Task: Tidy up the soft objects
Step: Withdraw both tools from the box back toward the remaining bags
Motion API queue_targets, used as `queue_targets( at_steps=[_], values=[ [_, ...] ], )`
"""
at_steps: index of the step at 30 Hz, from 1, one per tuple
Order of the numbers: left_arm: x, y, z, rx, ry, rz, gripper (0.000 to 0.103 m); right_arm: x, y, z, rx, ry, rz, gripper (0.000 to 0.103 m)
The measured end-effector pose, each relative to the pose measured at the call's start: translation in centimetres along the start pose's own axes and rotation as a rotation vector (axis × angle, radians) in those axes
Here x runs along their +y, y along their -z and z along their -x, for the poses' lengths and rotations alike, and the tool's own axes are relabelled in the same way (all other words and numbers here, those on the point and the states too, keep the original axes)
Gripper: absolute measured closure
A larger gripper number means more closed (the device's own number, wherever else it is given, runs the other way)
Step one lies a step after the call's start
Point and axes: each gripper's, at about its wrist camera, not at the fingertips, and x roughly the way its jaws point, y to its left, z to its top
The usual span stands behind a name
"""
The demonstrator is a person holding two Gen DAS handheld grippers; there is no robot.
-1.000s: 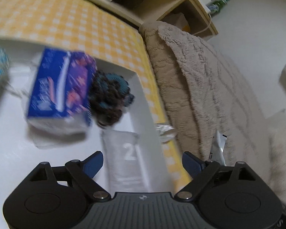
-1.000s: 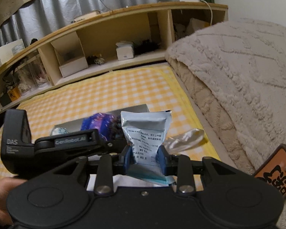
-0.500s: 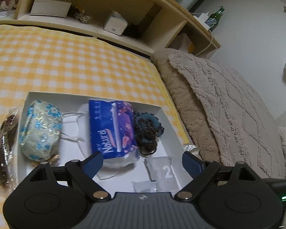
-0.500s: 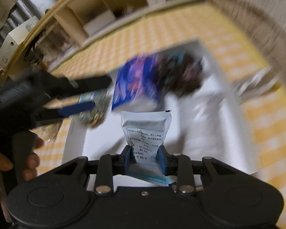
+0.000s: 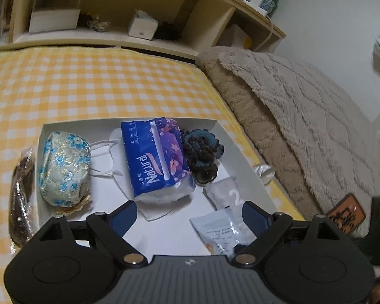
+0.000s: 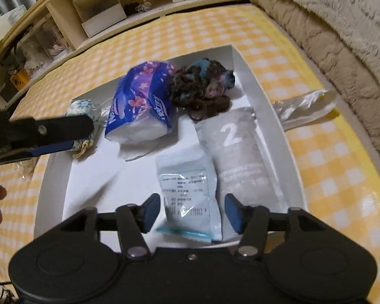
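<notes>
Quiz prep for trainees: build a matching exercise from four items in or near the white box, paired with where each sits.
Things:
1. tissue pack
2. grey pouch marked 2
3. floral pouch
4. crumpled clear wrapper

Places:
A. outside the white box, on the checked cloth
B. along the box's right wall
C. at the box's left end
D. box middle, beside the yarn bundle

Pairs: 1-D, 2-B, 3-C, 4-A

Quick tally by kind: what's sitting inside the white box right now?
Sealed packets: 2, light blue printed one and grey one marked 2
Tissue packs: 1
Crocheted yarn pieces: 1
Floral pouches: 1
Face masks: 1
Total: 6
</notes>
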Motion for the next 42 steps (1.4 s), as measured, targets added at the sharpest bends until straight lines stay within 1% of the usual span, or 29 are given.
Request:
queue_targets(
  at_steps=[3, 8, 16, 26, 28, 30, 33, 37, 42],
  values=[
    [-0.5, 0.3, 0.6, 0.006, -0.019, -0.051, 0.007, -0.2, 0.1, 1.1, -0.028, 0.006, -0.012, 0.039],
    [-0.8, 0.9, 1.8, 0.017, -0.052, -0.108, 0.002, -0.5, 0.0, 2.8, -0.066, 0.008, -0.027, 0.037],
    [-1.2, 1.6, 4.2, 0.005, -0.076, -0.132, 0.0, -0.2, 0.4, 5.8, -0.118, 0.01, -0.02, 0.03],
    [-1.2, 2.3, 7.3, -0.008, -0.096, -0.143, 0.0, 1.7, 1.6, 9.9, -0.176, 0.033, 0.05, 0.017],
    [-1.2, 2.5, 8.0, -0.008, -0.096, -0.145, 0.0, 2.0, 1.8, 10.6, -0.194, 0.043, 0.056, 0.012],
    [-1.0, 2.6, 8.6, -0.015, -0.096, -0.147, 0.0, 2.5, 2.0, 11.4, -0.214, 0.058, 0.068, 0.004],
    [-0.7, 2.7, 9.5, -0.028, -0.101, -0.147, 0.0, 3.2, 2.2, 12.1, -0.231, 0.064, 0.098, 0.0],
    [-0.2, 2.8, 10.5, -0.046, -0.114, -0.149, 0.0, 3.8, 2.4, 12.6, -0.247, 0.091, 0.115, 0.0],
    [0.5, 3.0, 11.8, -0.069, -0.109, -0.17, 0.0, 4.4, 2.5, 13.2, -0.262, 0.111, 0.108, 0.0]
  ],
)
